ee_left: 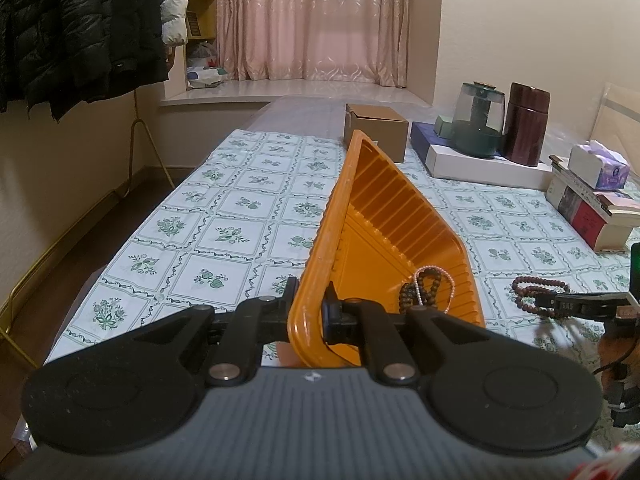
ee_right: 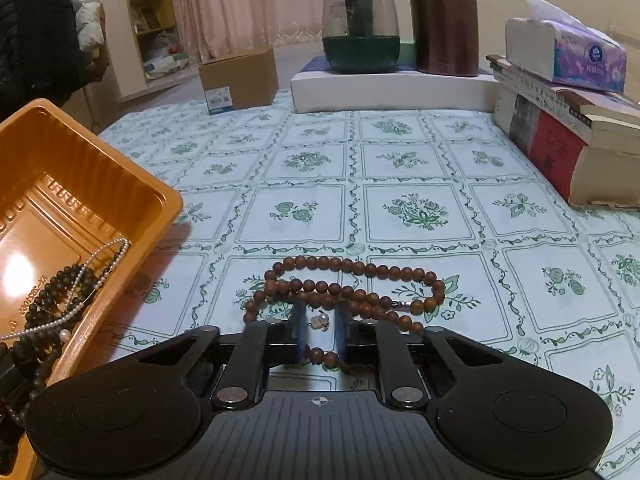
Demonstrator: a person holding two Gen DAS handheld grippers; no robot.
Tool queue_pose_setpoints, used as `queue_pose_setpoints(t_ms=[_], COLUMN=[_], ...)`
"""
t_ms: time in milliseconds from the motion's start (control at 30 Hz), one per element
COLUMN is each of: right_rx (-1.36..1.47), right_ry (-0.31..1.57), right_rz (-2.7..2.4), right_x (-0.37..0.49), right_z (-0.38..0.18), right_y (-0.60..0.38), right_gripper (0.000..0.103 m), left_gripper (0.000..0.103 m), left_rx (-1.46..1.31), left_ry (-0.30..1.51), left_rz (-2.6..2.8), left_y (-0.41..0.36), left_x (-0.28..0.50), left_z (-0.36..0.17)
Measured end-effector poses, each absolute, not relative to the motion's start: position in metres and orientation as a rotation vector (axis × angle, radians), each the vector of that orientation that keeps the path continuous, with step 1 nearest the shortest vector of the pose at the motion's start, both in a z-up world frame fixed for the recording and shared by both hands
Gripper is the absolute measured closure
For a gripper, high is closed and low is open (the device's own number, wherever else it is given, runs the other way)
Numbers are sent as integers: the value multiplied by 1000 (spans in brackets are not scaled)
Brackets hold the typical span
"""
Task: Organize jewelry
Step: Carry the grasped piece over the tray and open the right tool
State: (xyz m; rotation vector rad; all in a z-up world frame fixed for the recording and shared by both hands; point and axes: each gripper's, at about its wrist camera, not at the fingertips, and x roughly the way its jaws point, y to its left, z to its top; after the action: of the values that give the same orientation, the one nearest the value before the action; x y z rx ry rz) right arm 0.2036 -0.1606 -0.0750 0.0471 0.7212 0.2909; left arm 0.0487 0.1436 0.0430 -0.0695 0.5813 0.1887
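Lying already in the tilted orange tray [ee_left: 384,216], gripped at its rim by the left gripper [ee_left: 310,300], are a dark bead strand [ee_right: 60,292] and a pearl chain [ee_right: 92,268]. The brown bead bracelet [ee_right: 352,284] is left on the tablecloth [ee_right: 416,168], and the right gripper [ee_right: 319,334] is closed on it, not yet lifted.

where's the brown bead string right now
In the right wrist view the brown bead string lies on the tablecloth, just right of the orange tray, with the right gripper closed around its near strands.

Both cameras sit low just behind their tongs, looking down along the counter [ee_left: 224,208] toward the far curtain [ee_left: 316,20]. Both views share the orange tray [ee_left: 384,216] and the brown bead string [ee_right: 352,292].
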Motion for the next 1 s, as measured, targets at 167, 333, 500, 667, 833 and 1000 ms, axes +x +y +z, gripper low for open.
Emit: queue_pose_setpoints(t_ms=[167,333,500,667,833,1000], right_rx=[32,48,60,37,21,15], right_ry=[683,627,569,559,583,594], right_rz=[304,370,493,589,633,663], right_x=[194,179,164,156,155,154], right_z=[-62,-32,-1,8,2,-3], right_y=[-161,-152,-127,-97,-73,-64], right_gripper=[95,95,95,95,95,95], left_gripper=[94,94,94,94,94,94], left_rx=[-68,-67,-68,-68,-67,-67], left_ry=[580,580,580,579,579,578], left_rz=[189,189,189,188,187,188], left_y=[144,143,143,143,142,142], left_x=[49,49,49,48,48,48], left_z=[43,43,43,43,43,43])
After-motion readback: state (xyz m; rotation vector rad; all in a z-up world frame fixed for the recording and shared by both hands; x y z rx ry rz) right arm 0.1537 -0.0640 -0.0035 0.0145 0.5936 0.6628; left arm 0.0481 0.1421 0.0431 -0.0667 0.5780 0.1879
